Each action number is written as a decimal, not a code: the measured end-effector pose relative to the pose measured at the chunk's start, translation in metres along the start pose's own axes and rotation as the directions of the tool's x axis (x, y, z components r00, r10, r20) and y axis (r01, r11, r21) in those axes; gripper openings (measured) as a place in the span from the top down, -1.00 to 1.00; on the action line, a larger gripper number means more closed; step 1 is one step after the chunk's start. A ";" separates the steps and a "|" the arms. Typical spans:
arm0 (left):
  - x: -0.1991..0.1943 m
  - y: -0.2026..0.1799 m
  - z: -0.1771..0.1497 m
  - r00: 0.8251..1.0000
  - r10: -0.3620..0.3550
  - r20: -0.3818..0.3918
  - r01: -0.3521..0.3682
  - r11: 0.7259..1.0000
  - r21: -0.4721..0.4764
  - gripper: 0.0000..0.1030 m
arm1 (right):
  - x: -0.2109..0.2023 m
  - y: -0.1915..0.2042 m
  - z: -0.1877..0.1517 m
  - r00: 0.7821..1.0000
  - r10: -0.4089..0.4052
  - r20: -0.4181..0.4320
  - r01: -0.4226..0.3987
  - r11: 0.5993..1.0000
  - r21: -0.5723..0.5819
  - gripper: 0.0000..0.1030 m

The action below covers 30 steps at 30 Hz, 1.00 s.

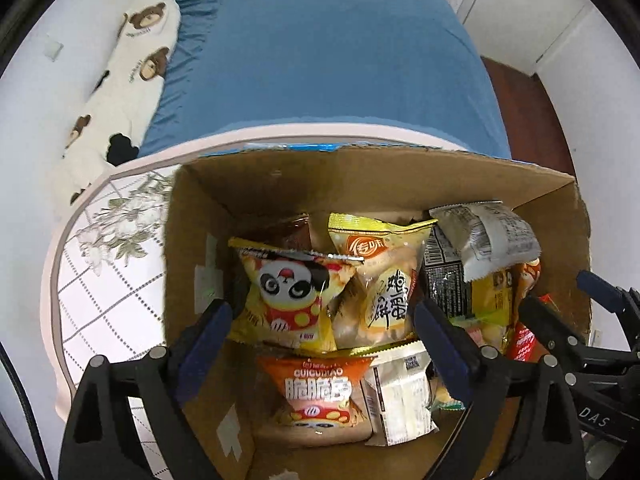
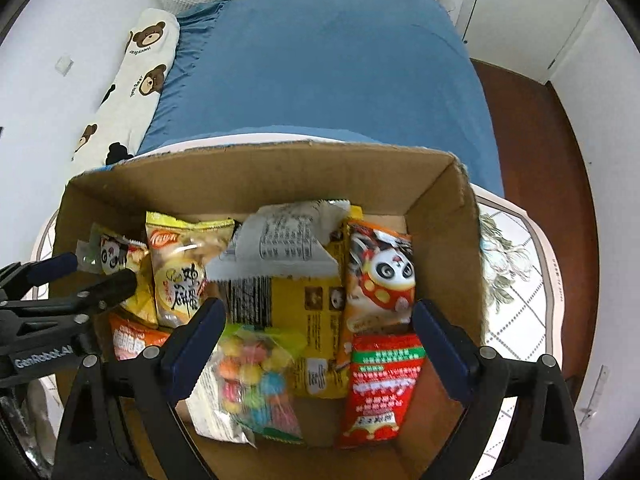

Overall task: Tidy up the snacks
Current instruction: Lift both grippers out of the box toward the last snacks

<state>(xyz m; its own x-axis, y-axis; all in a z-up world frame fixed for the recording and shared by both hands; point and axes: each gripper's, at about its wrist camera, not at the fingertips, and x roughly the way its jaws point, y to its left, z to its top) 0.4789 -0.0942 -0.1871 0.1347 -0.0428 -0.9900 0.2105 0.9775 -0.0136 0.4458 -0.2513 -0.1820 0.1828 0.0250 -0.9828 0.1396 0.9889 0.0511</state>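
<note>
Snack packets (image 2: 276,320) fill the cardboard box (image 2: 280,176), some overlapping.

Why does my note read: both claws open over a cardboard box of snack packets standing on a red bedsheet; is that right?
Not quite: the bedsheet is blue, not red, as the right wrist view shows. The rest holds: the left claw and right claw are both open above the cardboard box of snack packets.
</note>
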 end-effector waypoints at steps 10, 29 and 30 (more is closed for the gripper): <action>-0.058 0.000 -0.054 0.986 0.009 0.169 -0.007 1.000 -0.014 -0.82 | -0.063 0.006 -0.050 0.989 -0.015 0.148 0.017 1.000 -0.015 -0.88; -0.162 -0.011 -0.175 0.909 0.006 0.416 -0.001 1.000 -0.013 -0.82 | -0.180 0.018 -0.171 0.926 -0.009 0.378 0.030 0.998 -0.048 -0.93; -0.166 -0.011 -0.182 0.906 0.001 0.423 0.007 1.000 -0.016 -0.82 | -0.187 0.018 -0.179 0.920 -0.008 0.391 0.029 0.998 -0.048 -0.93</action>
<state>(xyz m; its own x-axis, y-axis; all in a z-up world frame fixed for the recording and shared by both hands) 0.2778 -0.0603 -0.0481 0.5314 -0.1255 -0.8377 0.1955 0.9804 -0.0229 0.2403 -0.2122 -0.0289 0.5477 -0.0422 -0.8356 0.0977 0.9951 0.0137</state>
